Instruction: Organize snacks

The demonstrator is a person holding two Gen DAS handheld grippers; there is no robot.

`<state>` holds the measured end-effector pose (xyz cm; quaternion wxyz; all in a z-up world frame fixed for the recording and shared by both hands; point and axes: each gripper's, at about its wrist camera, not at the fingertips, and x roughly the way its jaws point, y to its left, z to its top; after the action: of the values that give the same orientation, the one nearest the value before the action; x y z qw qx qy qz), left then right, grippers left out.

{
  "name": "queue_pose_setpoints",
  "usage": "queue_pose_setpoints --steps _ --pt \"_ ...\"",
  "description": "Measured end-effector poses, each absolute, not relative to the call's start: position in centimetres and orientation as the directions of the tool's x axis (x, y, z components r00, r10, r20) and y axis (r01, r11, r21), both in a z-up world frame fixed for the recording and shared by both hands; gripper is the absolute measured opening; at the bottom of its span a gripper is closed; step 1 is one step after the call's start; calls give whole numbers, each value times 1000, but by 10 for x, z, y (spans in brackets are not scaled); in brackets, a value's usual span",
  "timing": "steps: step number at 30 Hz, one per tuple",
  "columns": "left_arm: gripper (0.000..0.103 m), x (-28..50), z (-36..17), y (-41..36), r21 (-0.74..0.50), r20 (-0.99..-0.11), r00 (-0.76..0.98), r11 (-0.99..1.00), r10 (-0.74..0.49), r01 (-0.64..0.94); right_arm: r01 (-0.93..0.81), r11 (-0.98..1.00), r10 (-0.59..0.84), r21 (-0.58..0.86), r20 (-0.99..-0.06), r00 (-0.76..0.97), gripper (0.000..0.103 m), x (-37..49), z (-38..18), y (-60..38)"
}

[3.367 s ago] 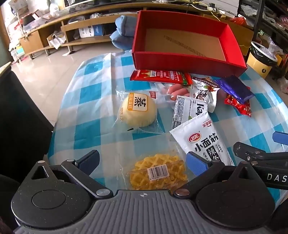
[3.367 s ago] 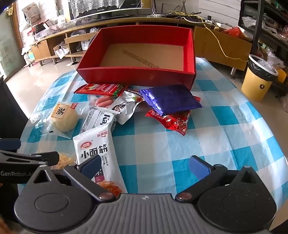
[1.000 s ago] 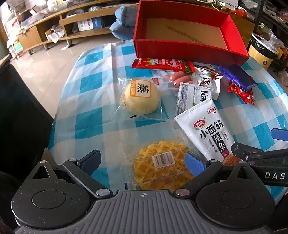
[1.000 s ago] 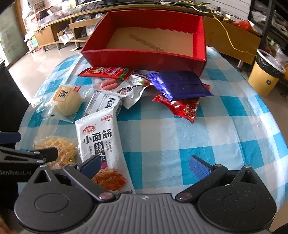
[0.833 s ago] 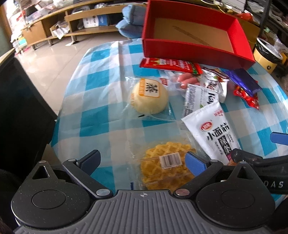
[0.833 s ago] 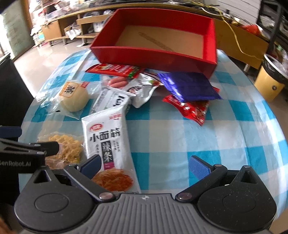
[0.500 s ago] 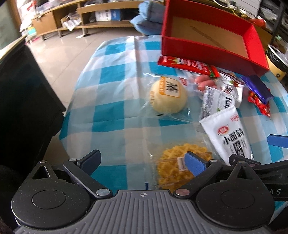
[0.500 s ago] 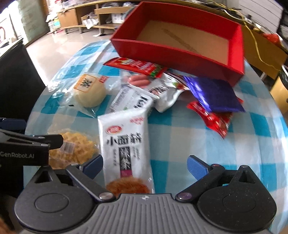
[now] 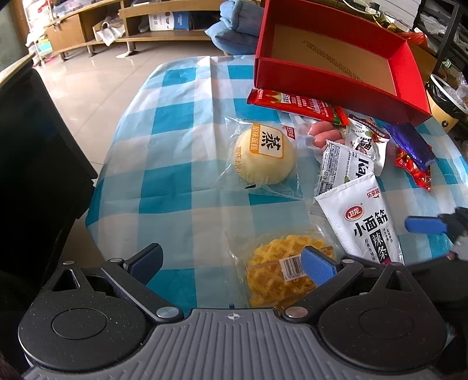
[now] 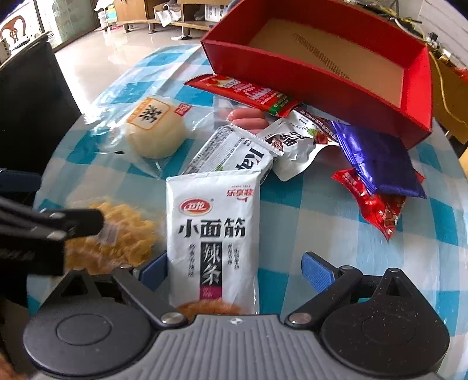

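An empty red box (image 9: 336, 76) (image 10: 307, 79) stands at the far side of the blue-checked table. Snack packs lie before it: a round steamed cake (image 9: 264, 156) (image 10: 155, 131), a yellow waffle pack (image 9: 280, 271) (image 10: 117, 239), a white spicy-strip bag (image 9: 365, 225) (image 10: 213, 233), a long red bar (image 9: 295, 103), sausages (image 9: 324, 134), a purple pack (image 10: 377, 160) on a red pack (image 10: 374, 207). My left gripper (image 9: 231, 263) is open, its right finger over the waffle pack. My right gripper (image 10: 234, 270) is open over the white bag's near end.
Two more white sachets (image 10: 234, 155) (image 10: 295, 143) lie between the cake and the purple pack. A black chair (image 9: 38, 163) stands left of the table. A yellow bin (image 9: 447, 99) is at the far right. Low wooden shelves (image 9: 87, 26) line the back wall.
Both grippers have swung left. The white bag now lies between my right gripper's fingers, and the waffle pack sits under my left gripper's right finger. Nothing has been grasped.
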<state>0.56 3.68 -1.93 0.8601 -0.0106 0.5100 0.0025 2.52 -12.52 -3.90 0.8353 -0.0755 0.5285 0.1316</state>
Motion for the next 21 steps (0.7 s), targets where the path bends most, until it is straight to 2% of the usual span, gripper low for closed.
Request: queue_pose_setpoints --steps 6,10,12,14,16,18,21 --pt "102 6 -19 42 -36 -880 474 999 -18 -29 -293 956 141 26 -915 378 100 40 -46 -129" --pt "102 6 -19 41 -39 -882 471 999 -25 -19 -335 941 98 -36 -922 375 100 36 -51 -118" --pt "102 6 -19 40 -42 -882 470 999 -33 -9 -318 948 98 -19 -932 350 100 39 -49 -121" --pt "102 5 -19 39 -52 -881 470 999 -49 8 -300 954 104 -4 -934 341 91 38 -44 -127" --pt "102 4 -19 35 -59 -882 466 997 -71 40 -299 954 91 -19 -932 350 65 36 -40 -132" --pt "102 3 -19 30 -62 -884 458 994 -96 88 -298 954 100 -11 -930 354 53 32 -34 -139" --pt "102 1 -18 19 -63 -887 437 978 -147 199 -286 958 129 25 -927 352 47 29 -30 -151"
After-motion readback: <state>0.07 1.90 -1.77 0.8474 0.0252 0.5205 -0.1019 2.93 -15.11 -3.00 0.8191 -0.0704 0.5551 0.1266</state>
